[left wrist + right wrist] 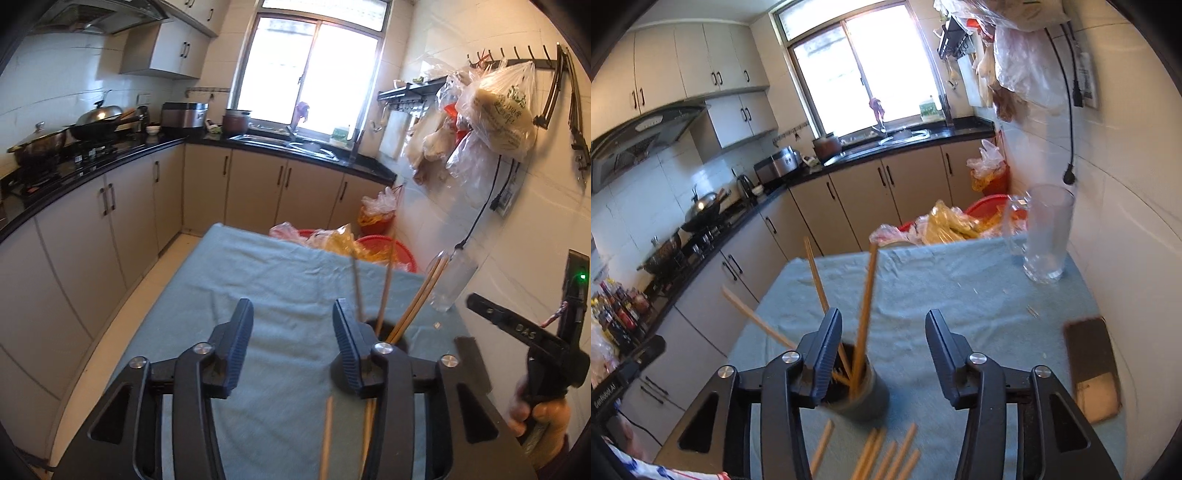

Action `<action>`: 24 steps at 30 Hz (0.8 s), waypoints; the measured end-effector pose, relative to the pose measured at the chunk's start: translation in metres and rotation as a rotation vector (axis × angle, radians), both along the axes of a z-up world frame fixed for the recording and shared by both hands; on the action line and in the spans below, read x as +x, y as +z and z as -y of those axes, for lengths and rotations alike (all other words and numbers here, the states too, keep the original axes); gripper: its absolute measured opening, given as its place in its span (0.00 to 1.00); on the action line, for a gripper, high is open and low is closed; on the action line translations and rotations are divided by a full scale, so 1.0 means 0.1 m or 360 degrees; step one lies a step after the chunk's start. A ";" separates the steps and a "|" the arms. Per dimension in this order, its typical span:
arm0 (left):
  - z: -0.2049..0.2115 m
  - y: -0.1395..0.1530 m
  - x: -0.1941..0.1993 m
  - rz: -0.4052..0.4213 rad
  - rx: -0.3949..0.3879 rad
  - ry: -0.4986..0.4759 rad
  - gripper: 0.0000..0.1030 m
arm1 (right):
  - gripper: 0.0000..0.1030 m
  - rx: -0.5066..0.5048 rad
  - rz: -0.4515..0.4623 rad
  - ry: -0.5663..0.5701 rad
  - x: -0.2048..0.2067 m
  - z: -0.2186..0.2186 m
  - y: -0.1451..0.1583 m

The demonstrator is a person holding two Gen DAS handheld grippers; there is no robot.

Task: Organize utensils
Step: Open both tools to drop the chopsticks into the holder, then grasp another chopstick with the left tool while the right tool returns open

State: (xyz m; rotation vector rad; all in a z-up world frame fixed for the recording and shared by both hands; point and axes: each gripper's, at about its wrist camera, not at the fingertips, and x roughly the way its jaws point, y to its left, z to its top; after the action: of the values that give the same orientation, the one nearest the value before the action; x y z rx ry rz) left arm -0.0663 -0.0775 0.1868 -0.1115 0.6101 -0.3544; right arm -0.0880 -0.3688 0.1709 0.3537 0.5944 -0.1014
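Note:
A dark round utensil holder (866, 395) stands on the blue-grey cloth (942, 291) with several wooden chopsticks (866, 314) upright in it. It also shows in the left wrist view (397, 334), behind the right finger. Several loose chopsticks (886, 458) lie on the cloth in front of the holder; others (327, 439) show in the left wrist view. My left gripper (293, 349) is open and empty, just left of the holder. My right gripper (882, 356) is open and empty, its left finger over the holder's rim.
A tall clear glass (1047, 236) and a smaller one (1015, 225) stand at the table's far right by the wall. A dark board (1093, 369) lies at the right edge. Red basins with plastic bags (960, 221) sit beyond the table. Kitchen counters (110, 162) run along the left.

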 end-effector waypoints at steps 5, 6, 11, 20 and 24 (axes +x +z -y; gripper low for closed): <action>-0.09 -0.42 -0.20 -0.0122 0.0101 -0.0037 0.47 | 0.53 -0.0003 -0.0210 0.0051 -0.37 -0.08 -0.54; -0.08 -0.53 -0.22 -0.0160 0.0118 -0.0057 0.47 | 0.53 -0.0001 -0.0255 0.0076 -0.43 -0.11 -0.67; 0.11 -1.03 -0.34 -0.0324 0.0260 -0.0188 0.47 | 0.33 0.0007 -0.0486 0.0234 -0.66 -0.34 -1.31; 0.56 -1.44 -0.45 -0.0420 0.0456 -0.0343 0.47 | 0.33 -0.0062 -0.0527 0.0244 -0.64 -0.53 -1.58; 0.71 -1.53 -0.39 -0.0458 0.0489 -0.0373 0.47 | 0.33 -0.0122 -0.0529 0.0214 -0.59 -0.59 -1.55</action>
State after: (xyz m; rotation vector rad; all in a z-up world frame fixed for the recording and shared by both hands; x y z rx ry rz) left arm -0.1051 -0.1488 0.0341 0.2090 0.9591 -0.4710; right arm -0.1465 -0.3099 0.0156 0.2223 0.9388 -0.0537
